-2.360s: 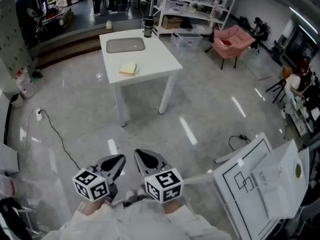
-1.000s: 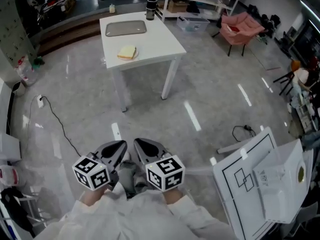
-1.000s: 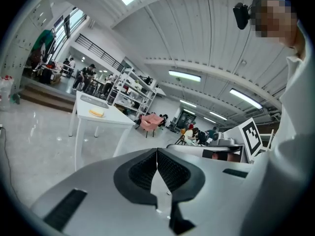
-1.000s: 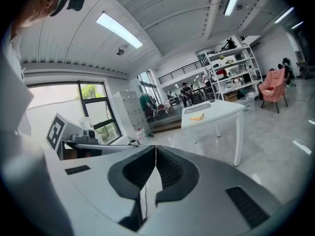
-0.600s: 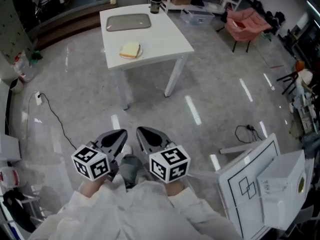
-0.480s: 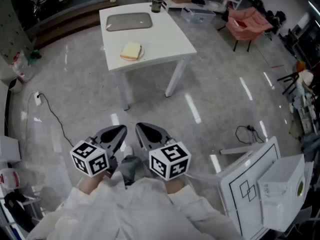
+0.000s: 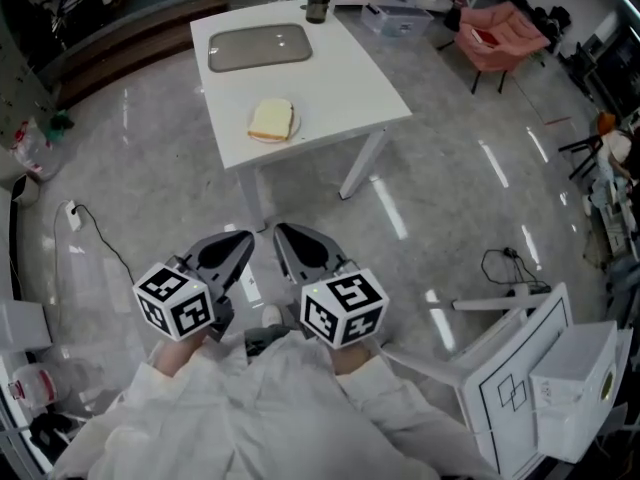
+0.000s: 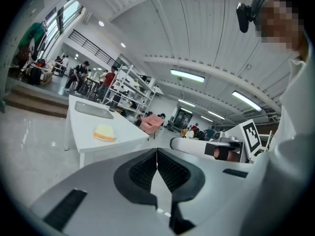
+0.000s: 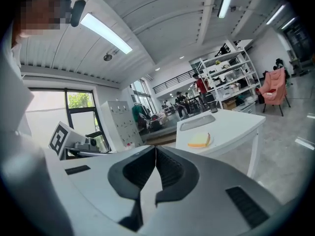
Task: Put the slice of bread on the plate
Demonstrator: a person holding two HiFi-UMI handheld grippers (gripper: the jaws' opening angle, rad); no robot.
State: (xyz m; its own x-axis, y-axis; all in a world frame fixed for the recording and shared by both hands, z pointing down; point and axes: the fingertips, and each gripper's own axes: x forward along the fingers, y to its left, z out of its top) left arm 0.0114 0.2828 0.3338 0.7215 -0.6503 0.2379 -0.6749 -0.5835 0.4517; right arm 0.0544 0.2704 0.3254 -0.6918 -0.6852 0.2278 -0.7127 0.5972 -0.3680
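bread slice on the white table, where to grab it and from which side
Likely pinch the pale yellow square bread slice across two opposite crust edges, coming down from above: it lies flat on a white plate, so only thin sides offer grip.

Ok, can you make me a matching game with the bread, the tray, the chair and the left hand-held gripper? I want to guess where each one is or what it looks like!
Things:
1. bread
2. tray
3. chair
4. left hand-held gripper

Clues:
A. pink, standing on the floor
B. shut, with nothing in it
C. near the front edge of the table
D. grey, at the far end of the table

Pairs: 1-C, 2-D, 3-A, 4-B
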